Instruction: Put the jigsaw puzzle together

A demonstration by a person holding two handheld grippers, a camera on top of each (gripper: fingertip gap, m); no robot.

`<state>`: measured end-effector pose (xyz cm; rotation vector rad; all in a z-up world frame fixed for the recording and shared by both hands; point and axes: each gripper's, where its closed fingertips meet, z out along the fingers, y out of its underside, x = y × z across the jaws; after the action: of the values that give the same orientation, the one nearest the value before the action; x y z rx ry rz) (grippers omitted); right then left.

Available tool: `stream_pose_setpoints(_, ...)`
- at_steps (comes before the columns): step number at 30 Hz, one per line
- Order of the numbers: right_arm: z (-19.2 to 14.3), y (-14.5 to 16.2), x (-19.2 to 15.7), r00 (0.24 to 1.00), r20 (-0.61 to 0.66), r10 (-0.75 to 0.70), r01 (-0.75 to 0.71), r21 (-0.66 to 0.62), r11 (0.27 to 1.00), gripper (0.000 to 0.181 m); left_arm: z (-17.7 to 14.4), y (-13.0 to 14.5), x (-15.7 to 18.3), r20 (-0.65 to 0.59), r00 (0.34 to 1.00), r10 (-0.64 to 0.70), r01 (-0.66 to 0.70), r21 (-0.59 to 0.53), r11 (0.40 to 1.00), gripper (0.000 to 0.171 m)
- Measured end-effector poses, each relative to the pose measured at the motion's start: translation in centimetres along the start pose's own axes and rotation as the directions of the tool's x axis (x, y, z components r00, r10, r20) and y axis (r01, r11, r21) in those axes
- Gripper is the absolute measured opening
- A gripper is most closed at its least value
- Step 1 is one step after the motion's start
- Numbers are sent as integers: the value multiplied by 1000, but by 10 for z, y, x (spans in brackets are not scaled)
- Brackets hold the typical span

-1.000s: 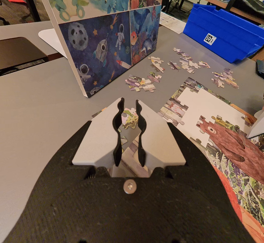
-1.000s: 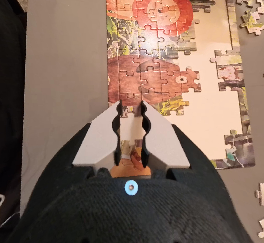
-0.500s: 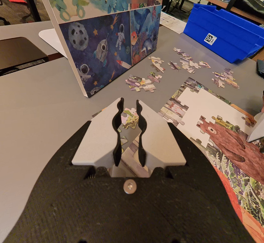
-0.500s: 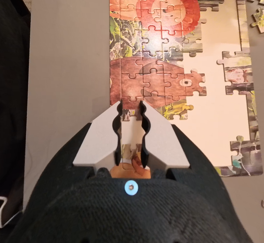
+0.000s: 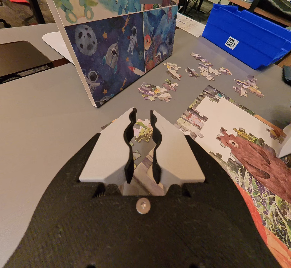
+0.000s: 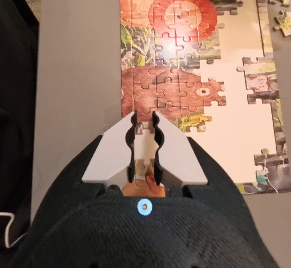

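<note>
The half-built cardboard jigsaw puzzle (image 6: 173,71) in its flat tray lies on the grey tabletop (image 5: 47,118), its lion and brown bear sections filled in and much of the pale tray floor bare. The right gripper (image 6: 144,113) hangs over the puzzle's near left part, jaws a little apart and holding nothing — the tips frame the bear's lower edge and a bare slot shows between them. The left gripper (image 5: 143,110) sits just off the puzzle's corner, jaws likewise slightly apart and empty; a loose green-and-pink puzzle piece (image 5: 144,132) lies on the tabletop seen through the gap. More loose puzzle pieces (image 5: 155,91) are scattered beyond — near the upright picture box (image 5: 110,52) and the blue plastic bin (image 5: 245,29).
</note>
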<state>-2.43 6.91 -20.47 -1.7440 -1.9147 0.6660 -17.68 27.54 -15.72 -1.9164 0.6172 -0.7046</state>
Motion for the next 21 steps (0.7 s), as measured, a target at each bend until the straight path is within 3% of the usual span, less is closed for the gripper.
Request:
stream_pose_setpoints(11, -1, 10, 24, 995, -77, 67, -66, 9, 998, 12, 0, 0, 0, 0, 1000, 1, -1, -2, 1000, 15)
stream_pose_setpoints(16, 3, 5, 13, 997, -8, 75, -75, 29, 997, 5, 0, 0, 0, -2, 1000, -1, 1, -4, 1000, 15)
stream_pose_setpoints(21, 2, 5, 43, 978, -141, 152, -144, 65, 987, 2, 1, 1, 0, -1, 1000, 2, -2, -6, 1000, 15)
